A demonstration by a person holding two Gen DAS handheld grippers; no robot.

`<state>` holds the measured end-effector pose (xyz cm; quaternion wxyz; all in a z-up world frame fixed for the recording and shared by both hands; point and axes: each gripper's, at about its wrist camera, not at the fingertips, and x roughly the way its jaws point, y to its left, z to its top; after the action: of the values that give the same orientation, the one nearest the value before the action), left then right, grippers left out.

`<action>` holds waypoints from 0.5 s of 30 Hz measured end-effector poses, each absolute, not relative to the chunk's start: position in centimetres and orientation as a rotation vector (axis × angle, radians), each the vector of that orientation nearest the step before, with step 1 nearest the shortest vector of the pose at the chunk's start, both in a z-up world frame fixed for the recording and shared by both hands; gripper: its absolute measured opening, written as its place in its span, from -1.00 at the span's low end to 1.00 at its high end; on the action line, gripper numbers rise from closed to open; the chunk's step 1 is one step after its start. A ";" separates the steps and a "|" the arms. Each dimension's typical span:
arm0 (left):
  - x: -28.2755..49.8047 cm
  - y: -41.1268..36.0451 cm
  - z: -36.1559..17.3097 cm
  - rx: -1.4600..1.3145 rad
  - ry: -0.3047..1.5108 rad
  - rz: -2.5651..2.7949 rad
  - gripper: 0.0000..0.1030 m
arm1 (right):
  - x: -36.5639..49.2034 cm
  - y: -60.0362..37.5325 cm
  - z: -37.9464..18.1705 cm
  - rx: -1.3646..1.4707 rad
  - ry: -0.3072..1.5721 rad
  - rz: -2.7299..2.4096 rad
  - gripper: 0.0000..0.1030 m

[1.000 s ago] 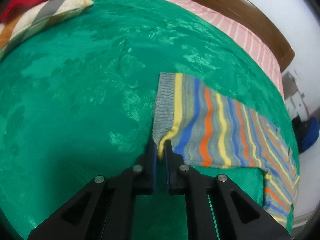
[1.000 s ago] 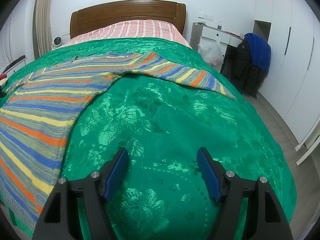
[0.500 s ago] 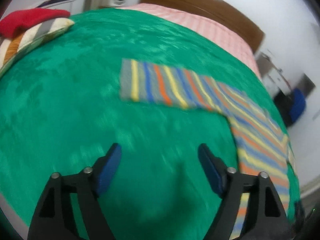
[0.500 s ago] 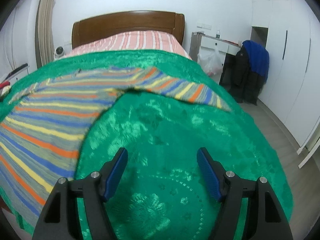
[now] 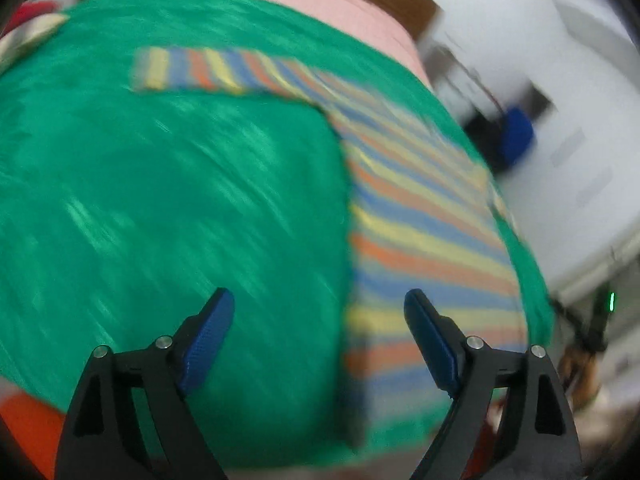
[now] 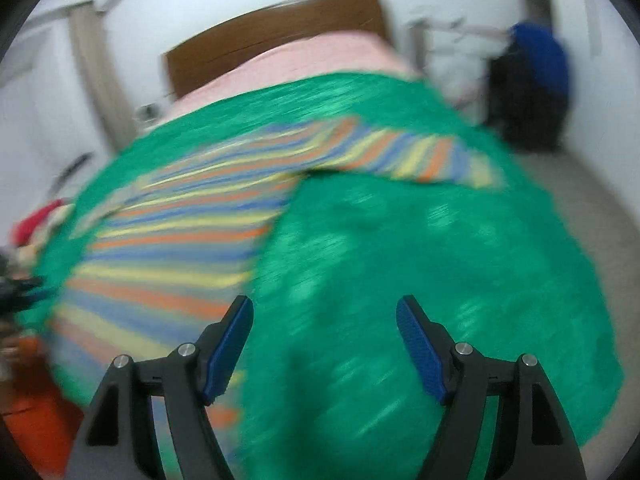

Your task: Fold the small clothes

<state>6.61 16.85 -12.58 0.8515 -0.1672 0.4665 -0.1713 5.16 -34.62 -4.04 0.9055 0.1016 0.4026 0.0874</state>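
Both sets of jaws are spread wide, and nothing is between them. The left gripper (image 5: 318,312) hangs above the green blanket (image 5: 160,200), with the striped sweater (image 5: 420,240) lying flat under its right finger. The right gripper (image 6: 324,320) hangs over the same blanket, and the sweater (image 6: 180,248) lies spread out to its left, one sleeve stretched across the bed. Both pictures are blurry. A wooden headboard (image 6: 272,36) stands at the far end.

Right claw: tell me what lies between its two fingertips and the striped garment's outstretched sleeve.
Only bare green bedspread lies between the open right claw and the sleeve of the striped garment; the right wrist view shows it, though blurred.
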 end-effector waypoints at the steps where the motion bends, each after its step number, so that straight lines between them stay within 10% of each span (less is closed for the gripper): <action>1: 5.8 15.3 -12.9 -0.299 1.009 -0.390 0.67 | 4.7 -34.1 -3.9 0.237 0.864 0.242 0.43; 8: 4.6 10.3 -15.8 -0.114 1.123 -0.385 -0.22 | 2.6 -29.9 -7.7 0.232 1.091 0.413 0.12; 10: 5.2 10.6 -15.8 -0.128 1.144 -0.386 -0.91 | 3.1 -29.4 -9.1 0.249 1.138 0.403 -0.19; 12: 5.1 11.4 -15.8 -0.187 1.157 -0.398 -0.96 | 3.5 -28.6 -10.1 0.249 1.181 0.433 -0.90; 15: 3.4 12.9 -14.9 -0.249 1.163 -0.435 -0.98 | 3.3 -28.4 -9.3 0.191 1.200 0.431 -0.91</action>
<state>3.39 12.92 -14.88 0.8061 -0.1164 0.5435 -0.2033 3.32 -28.38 -9.27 0.7994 0.0890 0.5592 0.2009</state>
